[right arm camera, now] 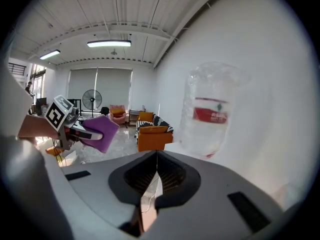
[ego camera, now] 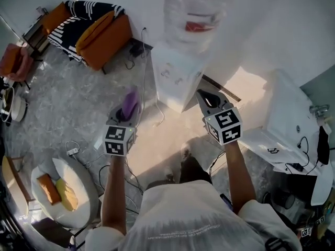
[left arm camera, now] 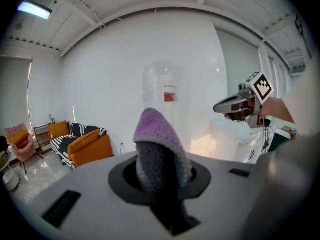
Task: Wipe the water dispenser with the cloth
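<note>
The water dispenser (ego camera: 175,77) is a white cabinet against the wall, with a clear bottle (ego camera: 191,14) bearing a red label on top. My left gripper (ego camera: 127,115) is shut on a purple cloth (ego camera: 130,101) and is held short of the dispenser's left side, apart from it. In the left gripper view the cloth (left arm camera: 159,134) stands up between the jaws and hides the bottle's (left arm camera: 165,86) lower part. My right gripper (ego camera: 210,100) is shut with nothing in it, to the right of the dispenser. In the right gripper view the jaws meet, and the bottle (right arm camera: 210,111) is ahead at right.
An orange sofa (ego camera: 91,33) with a striped blanket stands at the back left. A white unit (ego camera: 293,119) stands at the right. A round white cushion (ego camera: 65,190) with orange and yellow pieces lies at the lower left. Cables (ego camera: 152,114) trail across the floor near the dispenser.
</note>
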{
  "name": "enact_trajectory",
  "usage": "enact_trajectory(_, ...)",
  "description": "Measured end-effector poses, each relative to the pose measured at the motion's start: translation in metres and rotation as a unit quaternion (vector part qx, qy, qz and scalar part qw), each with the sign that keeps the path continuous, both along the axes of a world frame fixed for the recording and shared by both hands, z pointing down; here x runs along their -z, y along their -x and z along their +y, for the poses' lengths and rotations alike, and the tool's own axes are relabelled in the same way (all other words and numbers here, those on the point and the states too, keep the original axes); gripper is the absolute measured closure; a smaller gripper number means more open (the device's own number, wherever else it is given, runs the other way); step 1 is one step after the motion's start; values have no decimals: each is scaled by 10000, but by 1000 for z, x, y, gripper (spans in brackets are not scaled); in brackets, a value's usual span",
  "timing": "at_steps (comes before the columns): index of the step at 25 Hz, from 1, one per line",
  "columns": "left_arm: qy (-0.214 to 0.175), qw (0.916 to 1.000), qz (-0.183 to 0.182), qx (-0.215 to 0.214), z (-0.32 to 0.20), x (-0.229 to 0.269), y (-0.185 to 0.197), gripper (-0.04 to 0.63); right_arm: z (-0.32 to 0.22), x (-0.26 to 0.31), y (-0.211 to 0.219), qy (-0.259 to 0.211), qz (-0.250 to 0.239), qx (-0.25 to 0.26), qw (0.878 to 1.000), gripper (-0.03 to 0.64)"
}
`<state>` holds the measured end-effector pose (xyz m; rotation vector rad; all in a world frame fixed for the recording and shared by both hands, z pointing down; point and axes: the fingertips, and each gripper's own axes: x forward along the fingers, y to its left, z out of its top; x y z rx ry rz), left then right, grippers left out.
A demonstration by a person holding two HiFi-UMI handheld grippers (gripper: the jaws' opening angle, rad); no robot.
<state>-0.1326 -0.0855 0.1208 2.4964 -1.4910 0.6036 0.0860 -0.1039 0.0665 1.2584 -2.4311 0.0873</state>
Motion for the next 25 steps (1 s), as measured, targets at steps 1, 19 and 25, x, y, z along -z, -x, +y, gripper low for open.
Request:
enact_trajectory(1, 55, 10000, 13, 31, -7, -6, 0, 525, -7, -5, 1, 30, 11, 19, 10000, 601)
enact_trajectory(19, 239, 9995, 27, 226, -151, -251, -17, 523, -130, -244, -69, 432, 133, -732, 9963, 601)
enact_trajectory(25, 326, 9987, 100, 386, -189, -366, -12, 523, -160, -341, -100, 353, 133, -964, 9946, 601)
